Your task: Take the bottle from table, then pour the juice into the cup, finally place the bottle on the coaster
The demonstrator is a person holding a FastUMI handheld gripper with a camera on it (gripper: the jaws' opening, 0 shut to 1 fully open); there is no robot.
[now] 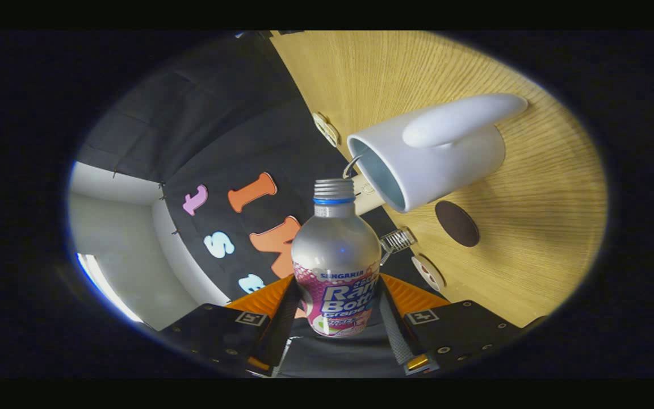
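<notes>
Bottle held tilted toward the cup over the table.

The wooden table (406,74) is seen rotated in the gripper view, running beside the black cloth wall. A white cup (435,156) with a thick handle stands on it, its open mouth turned toward the bottle. The silver bottle (335,255) is clamped in the gripper (336,309), both fingers pressed against its labelled lower body, one on each side. Its threaded neck, ringed in blue, is pointed just beside the cup's rim; whether a cap is fitted cannot be told. A dark round coaster (456,223) lies flat on the table near the cup, apart from the bottle.
</notes>
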